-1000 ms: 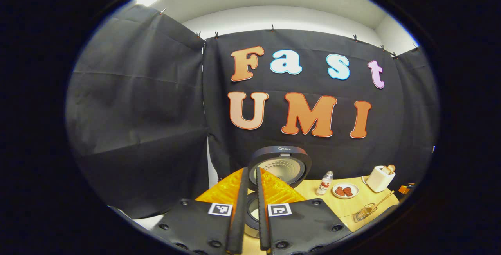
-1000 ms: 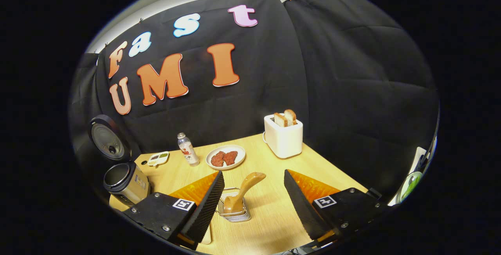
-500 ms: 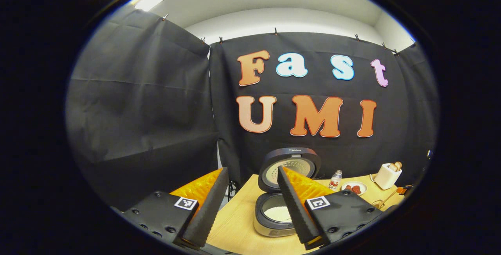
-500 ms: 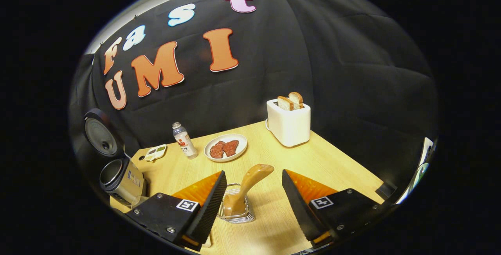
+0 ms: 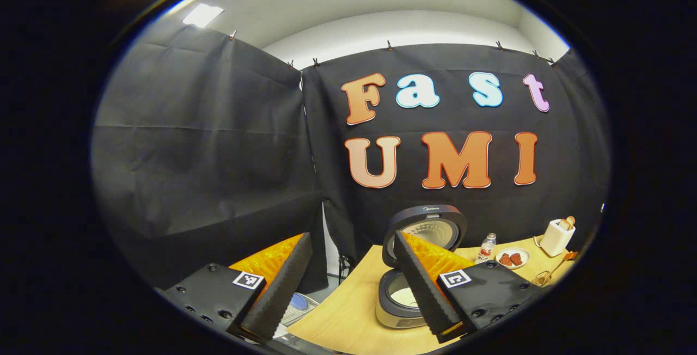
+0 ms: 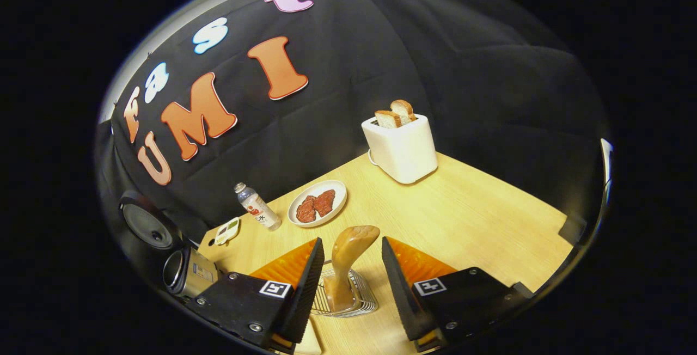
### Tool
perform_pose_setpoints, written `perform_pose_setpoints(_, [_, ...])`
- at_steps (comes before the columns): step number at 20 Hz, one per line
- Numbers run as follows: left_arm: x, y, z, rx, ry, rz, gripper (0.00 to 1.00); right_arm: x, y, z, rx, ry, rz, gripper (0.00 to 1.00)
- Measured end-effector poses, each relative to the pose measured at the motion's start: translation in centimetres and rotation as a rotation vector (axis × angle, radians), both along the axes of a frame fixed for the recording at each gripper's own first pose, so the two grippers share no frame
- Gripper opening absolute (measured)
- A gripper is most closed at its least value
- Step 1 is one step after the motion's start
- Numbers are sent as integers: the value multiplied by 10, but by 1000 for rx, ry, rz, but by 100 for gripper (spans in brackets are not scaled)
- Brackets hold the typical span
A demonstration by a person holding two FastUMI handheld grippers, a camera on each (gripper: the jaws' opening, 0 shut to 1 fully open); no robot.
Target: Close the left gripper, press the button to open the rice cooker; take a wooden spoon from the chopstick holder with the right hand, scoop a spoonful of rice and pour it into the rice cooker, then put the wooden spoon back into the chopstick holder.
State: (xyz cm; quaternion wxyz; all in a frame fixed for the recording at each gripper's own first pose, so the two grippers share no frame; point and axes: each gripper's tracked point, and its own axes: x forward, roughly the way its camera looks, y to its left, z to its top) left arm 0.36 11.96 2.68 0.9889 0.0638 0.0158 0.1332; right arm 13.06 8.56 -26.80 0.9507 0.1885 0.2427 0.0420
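The rice cooker [image 5: 402,300] stands with its lid [image 5: 426,225] raised, its pale inner pot visible; it also lies at the left edge of the right gripper view [image 6: 188,273]. My left gripper [image 5: 348,281] is open, held back and to the left of the cooker, with nothing between its fingers. A wooden spoon [image 6: 348,254] leans in the wire chopstick holder [image 6: 348,298]. My right gripper [image 6: 348,268] is open, its fingers on either side of the spoon's handle without touching it.
On the wooden table [image 6: 468,208] stand a white toaster [image 6: 402,145] with bread slices, a plate of red meat [image 6: 317,209], a small bottle [image 6: 256,212] and a small sauce dish [image 6: 226,230]. The table's left edge [image 5: 337,295] drops to the floor.
The left gripper opened and drew back left from the cooker. The right gripper moved down and closer, so the spoon handle now sits between its fingers.
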Motion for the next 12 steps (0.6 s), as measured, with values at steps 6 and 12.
perform_pose_setpoints(6, [-3, 3, -1, 15, -1, 19, 99, 6, 10, 3, 163, 9, 5, 36])
perform_pose_setpoints(12, [-5, 4, -2, 3, 12, 26, 98, 12, 22, 10, 200, 1, -2, 16])
